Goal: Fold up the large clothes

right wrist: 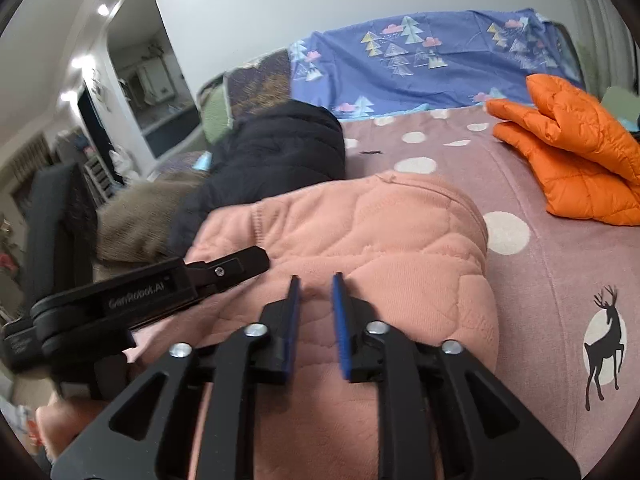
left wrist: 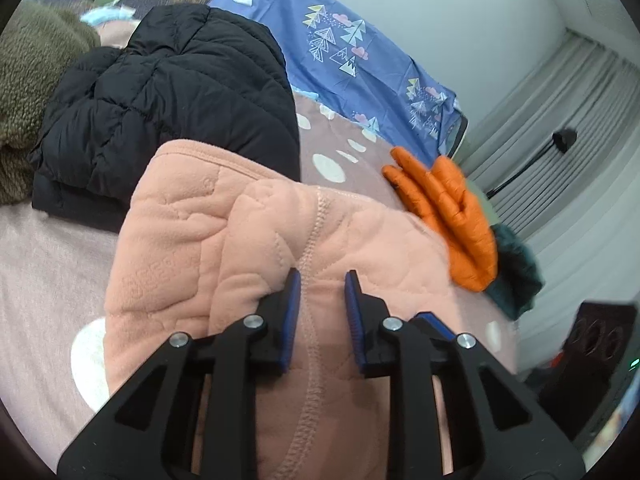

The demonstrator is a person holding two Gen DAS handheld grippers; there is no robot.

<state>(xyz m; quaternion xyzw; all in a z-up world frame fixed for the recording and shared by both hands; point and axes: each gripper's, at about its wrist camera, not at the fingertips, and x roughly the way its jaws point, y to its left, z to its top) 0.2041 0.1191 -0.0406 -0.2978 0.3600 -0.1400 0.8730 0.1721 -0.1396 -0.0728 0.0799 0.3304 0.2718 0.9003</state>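
Note:
A thick peach quilted fleece garment (left wrist: 224, 248) lies folded in a bundle on the bed, and it also fills the middle of the right wrist view (right wrist: 372, 232). My left gripper (left wrist: 322, 280) hovers just over its top seam with the jaws apart and nothing between the blue pads. My right gripper (right wrist: 316, 280) is over the near side of the same bundle, jaws apart and empty. The left gripper's black body (right wrist: 160, 292) shows at the left of the right wrist view, beside the bundle.
A black puffer jacket (left wrist: 172, 100) lies folded behind the peach bundle. An orange puffer jacket (right wrist: 576, 160) lies at the right on the pink dotted bedsheet (right wrist: 560, 280). A brown fleece (left wrist: 32, 88) sits far left. A blue patterned sheet (left wrist: 352, 48) lies along the wall.

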